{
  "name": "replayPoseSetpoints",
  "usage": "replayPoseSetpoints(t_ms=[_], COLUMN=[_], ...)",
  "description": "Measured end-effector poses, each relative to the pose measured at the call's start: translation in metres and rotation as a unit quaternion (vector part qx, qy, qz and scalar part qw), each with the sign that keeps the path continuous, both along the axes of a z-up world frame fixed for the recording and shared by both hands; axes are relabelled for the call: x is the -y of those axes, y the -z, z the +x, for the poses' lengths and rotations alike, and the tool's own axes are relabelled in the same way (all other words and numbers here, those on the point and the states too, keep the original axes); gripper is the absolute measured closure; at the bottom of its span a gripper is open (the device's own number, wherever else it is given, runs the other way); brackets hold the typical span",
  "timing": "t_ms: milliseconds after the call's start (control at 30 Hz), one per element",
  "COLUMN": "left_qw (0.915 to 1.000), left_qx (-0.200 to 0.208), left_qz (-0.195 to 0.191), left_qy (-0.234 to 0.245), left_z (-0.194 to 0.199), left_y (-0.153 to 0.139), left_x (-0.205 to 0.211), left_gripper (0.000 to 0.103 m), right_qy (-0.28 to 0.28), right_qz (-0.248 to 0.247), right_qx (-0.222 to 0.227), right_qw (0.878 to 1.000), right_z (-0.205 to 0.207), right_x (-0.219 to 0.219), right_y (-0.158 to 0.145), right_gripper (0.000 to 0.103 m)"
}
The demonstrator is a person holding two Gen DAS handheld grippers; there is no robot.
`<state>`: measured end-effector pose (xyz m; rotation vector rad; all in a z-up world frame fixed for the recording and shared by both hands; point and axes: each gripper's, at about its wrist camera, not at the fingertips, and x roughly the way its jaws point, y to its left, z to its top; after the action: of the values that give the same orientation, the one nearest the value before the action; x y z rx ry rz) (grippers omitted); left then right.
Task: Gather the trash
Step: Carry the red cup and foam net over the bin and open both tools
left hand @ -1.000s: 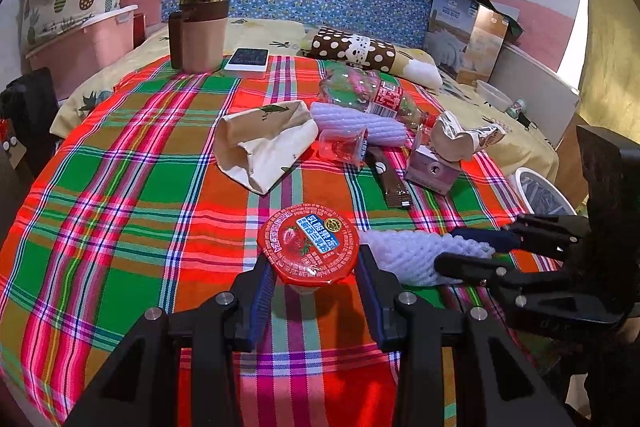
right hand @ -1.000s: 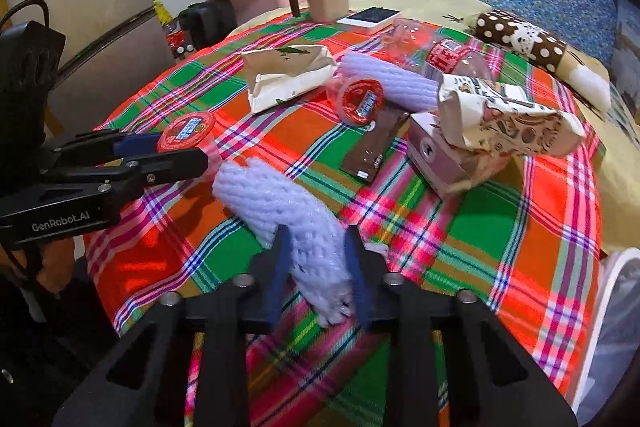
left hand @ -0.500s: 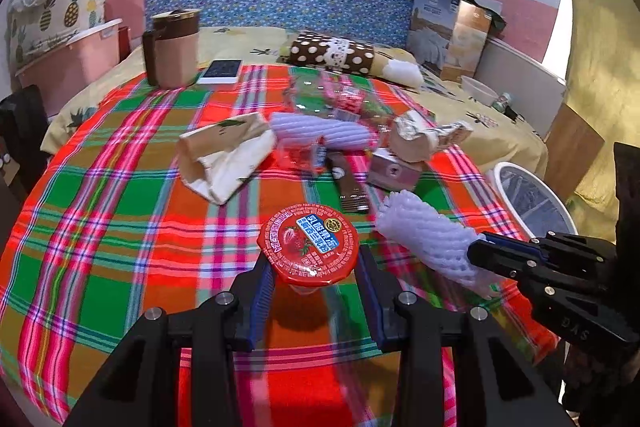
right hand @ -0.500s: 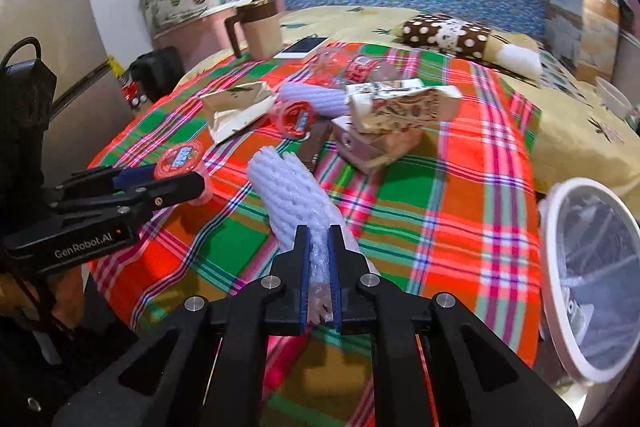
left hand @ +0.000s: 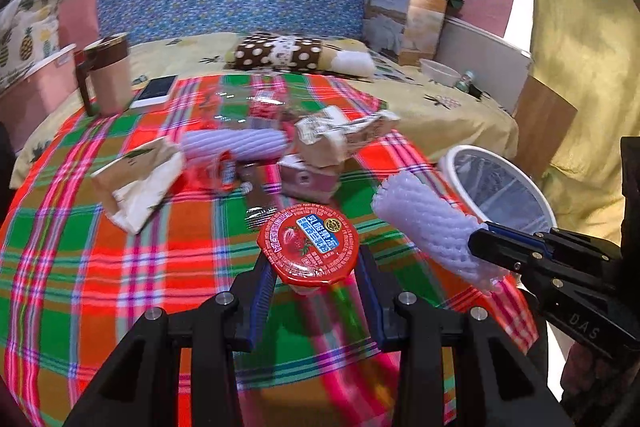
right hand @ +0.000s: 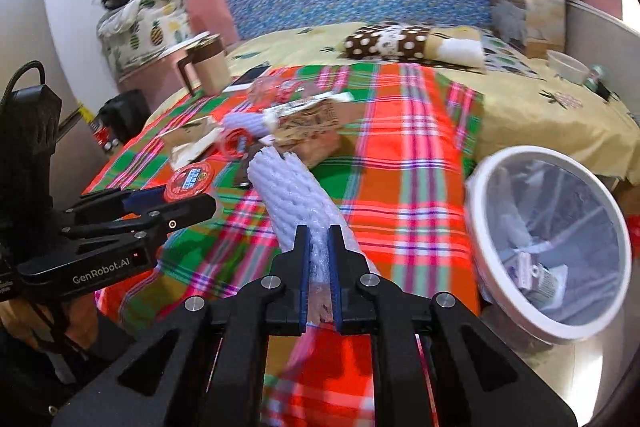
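Both grippers have lifted their loads clear of the plaid cloth [left hand: 100, 267] and swung toward the bin since a second ago, when the foam sleeve lay flat on the cloth between half-open jaws. Now the right gripper [right hand: 319, 267] has its jaws pinched almost together on the crushed end of the white foam net sleeve [right hand: 294, 195], which sticks out ahead of it in the air. The left gripper [left hand: 316, 283] stands partly open, its blue pads clamped on the sides of a jelly cup with a red foil lid [left hand: 308, 247].

Farther back on the bed, the rest of the trash lies clustered — a second foam sleeve [left hand: 236, 145], a crumpled paper bag [left hand: 136, 179], a torn printed carton [left hand: 344, 135] resting on a small pink box [left hand: 308, 181]. Behind these stand a brown mug [left hand: 108, 75] and a phone [left hand: 154, 91].

Only the right wrist view looks into the white-rimmed bin [right hand: 500, 163] beside the bed — a clear liner with some scraps at the bottom. The left wrist view shows just the bin's rim, yet gives the jelly cup's lid full on.
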<state>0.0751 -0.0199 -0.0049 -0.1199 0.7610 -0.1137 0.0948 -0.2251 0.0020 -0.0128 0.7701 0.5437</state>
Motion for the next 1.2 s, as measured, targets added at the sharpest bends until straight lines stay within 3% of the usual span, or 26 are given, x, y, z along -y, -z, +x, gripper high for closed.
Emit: replayPoseSetpoints(t_ms=[667,1200], left_qw=[0.9898,0.9773], left_qx=[0.010,-0.019], left_qz=[-0.012,-0.021], left_qy=[0.142,0.210], left_z=[0.067,0.110], left_y=[-0.012,0.011], left_x=[0.126,0.201], left_gripper=[0.063,0.063], right_qy=[0.174,0.206], right_qz=[-0.008,-0.030], right_qx=[0.003,-0.041], right_qw=[0.985,0.977], right_z=[0.015,0.032], right_x=[0.112,0.145], right_y=[0.004,0.028], right_gripper=[0.092,0.091])
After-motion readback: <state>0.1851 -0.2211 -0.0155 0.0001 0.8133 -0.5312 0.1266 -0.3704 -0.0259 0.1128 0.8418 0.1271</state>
